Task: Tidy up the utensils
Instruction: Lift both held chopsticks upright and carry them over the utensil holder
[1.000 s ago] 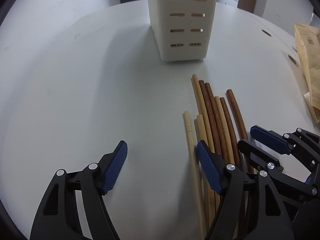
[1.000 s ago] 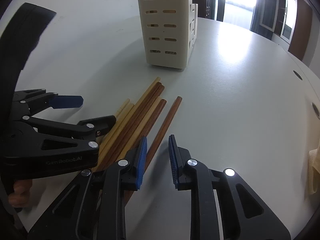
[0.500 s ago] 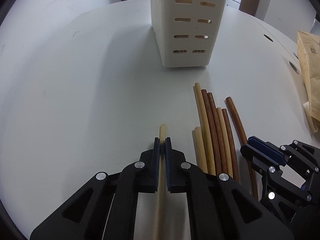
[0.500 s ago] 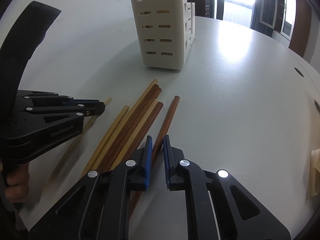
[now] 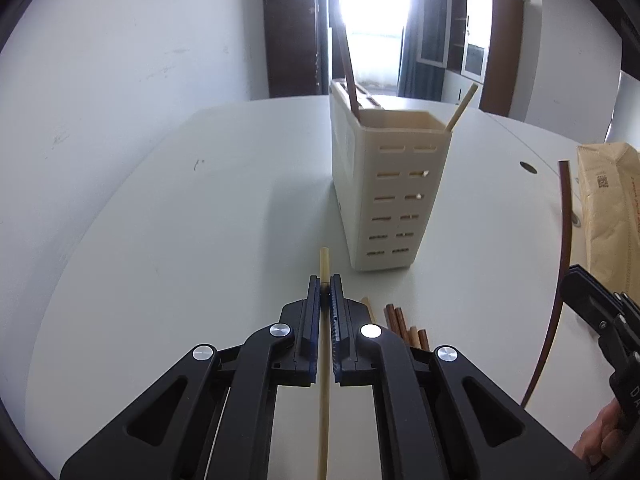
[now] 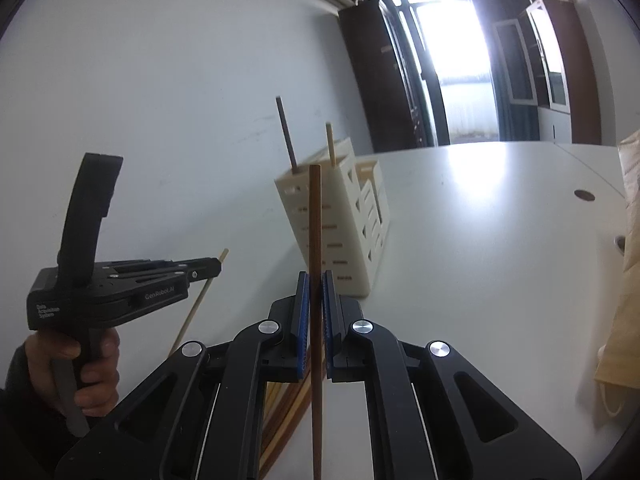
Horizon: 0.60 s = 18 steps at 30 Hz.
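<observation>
Currently the white table (image 5: 168, 240) carries the cream slotted utensil holder (image 5: 394, 196), standing upright with one dark stick and one pale stick leaning inside it; the left gripper (image 5: 325, 280) is pressed together on a pale chopstick (image 5: 323, 380), lifted clear of the table; the right gripper (image 6: 315, 276) pinches a dark brown chopstick (image 6: 315, 220), likewise raised; the remaining chopsticks (image 5: 404, 326) lie bundled on the table just before the holder.

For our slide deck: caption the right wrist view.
Right gripper clamps a dark chopstick before the cream holder.
</observation>
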Motion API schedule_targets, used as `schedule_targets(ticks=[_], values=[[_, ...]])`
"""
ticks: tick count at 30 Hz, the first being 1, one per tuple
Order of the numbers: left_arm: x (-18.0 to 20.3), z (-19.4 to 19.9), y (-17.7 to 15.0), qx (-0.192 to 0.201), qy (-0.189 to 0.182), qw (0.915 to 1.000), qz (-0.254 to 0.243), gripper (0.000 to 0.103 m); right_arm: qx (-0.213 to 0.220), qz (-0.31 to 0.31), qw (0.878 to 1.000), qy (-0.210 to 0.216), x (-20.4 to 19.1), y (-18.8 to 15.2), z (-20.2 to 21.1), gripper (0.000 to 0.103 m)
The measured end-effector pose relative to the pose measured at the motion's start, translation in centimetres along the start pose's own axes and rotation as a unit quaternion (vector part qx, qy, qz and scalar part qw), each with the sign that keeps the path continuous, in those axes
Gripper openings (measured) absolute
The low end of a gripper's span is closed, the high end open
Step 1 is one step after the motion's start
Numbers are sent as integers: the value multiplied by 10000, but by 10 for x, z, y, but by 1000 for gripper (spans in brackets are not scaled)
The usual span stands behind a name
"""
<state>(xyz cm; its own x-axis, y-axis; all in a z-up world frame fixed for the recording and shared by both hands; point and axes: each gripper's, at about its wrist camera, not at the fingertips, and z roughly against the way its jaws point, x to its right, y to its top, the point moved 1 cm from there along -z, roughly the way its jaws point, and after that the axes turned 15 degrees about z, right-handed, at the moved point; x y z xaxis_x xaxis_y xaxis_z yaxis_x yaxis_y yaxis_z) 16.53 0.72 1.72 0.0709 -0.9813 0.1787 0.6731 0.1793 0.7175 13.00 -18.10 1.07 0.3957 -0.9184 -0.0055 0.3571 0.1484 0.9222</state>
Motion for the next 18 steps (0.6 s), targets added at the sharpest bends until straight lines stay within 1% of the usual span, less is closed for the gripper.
schedule_targets(ticks=[5, 11, 18], values=[[13, 21, 22, 383, -113, 9992, -11, 4, 378, 83, 9992, -91, 2, 27, 11, 7], [32, 38, 47, 757, -220, 9969, -23, 4, 607, 257, 9977, -126, 5, 54, 7, 7], [46, 61, 80, 1287, -459, 9906, -81, 4, 863, 406, 9954, -125, 14, 83, 10, 7]])
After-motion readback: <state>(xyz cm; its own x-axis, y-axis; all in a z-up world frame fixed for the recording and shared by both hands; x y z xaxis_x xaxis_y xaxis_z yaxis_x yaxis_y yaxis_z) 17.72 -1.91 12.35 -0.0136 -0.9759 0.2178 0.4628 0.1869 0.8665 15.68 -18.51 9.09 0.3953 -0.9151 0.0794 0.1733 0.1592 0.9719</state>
